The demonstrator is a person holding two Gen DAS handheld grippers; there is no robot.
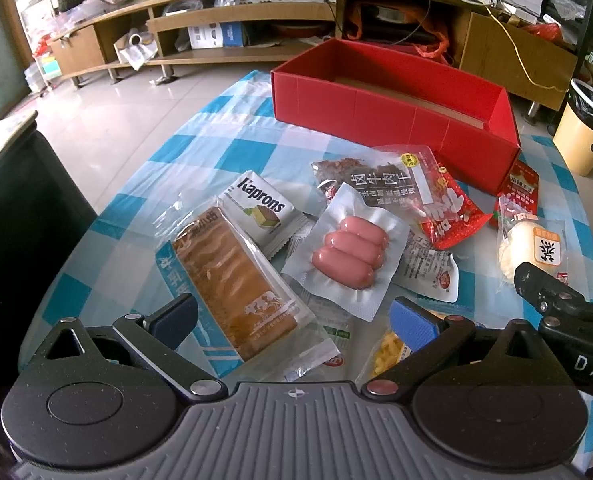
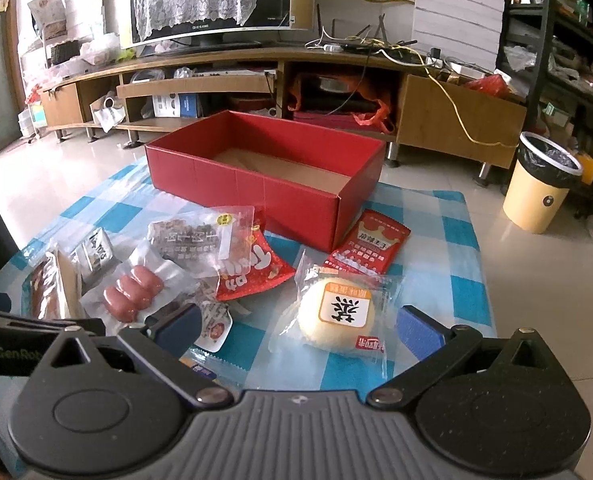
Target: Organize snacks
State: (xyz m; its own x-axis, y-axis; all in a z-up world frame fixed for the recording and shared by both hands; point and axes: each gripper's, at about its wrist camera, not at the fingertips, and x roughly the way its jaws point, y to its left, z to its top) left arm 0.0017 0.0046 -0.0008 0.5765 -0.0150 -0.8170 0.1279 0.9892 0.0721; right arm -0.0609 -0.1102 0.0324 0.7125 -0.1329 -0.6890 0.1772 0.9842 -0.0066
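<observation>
Left tool (image 1: pixel 294 322): released, jaws spread wide over the near end of the long brown cake bar in clear wrap (image 1: pixel 236 280), gripping nothing.
Right tool (image 2: pixel 298 330): released too, jaws wide either side of the round pale bun in clear wrap with a yellow label (image 2: pixel 336 312), not touching it as far as I can tell.
Snacks: all loose on the blue-and-white checked bench (image 2: pixel 448 248), none boxed yet.
Red cardboard box (image 2: pixel 264 168): open-topped at the far side of the bench, looks empty.
Pile at left: clear vacuum pack of three pink sausages (image 1: pixel 348 252) lies on other packets, touching the cake bar's wrap; white Kaprons wafer packet (image 1: pixel 262 210) is tucked beside and partly under the bar.
Far of the pile: clear dark-jerky pouch (image 1: pixel 372 180) overlaps a red glossy snack bag (image 1: pixel 452 216); a flat red sachet with a crown print (image 2: pixel 366 244) leans at the box's near right corner.
Risk, slip: the crinkly film is slick; pinching only the loose edge could let a bun or bar slide out mid-lift.
Risk, drag: overlapping packets may ride along or be swept off the bench's near edge.
Risk, clash: the tools sit close together; reaching for the middle packs at once could knock them.
Obstruction: the box's near wall must be cleared before dropping.
</observation>
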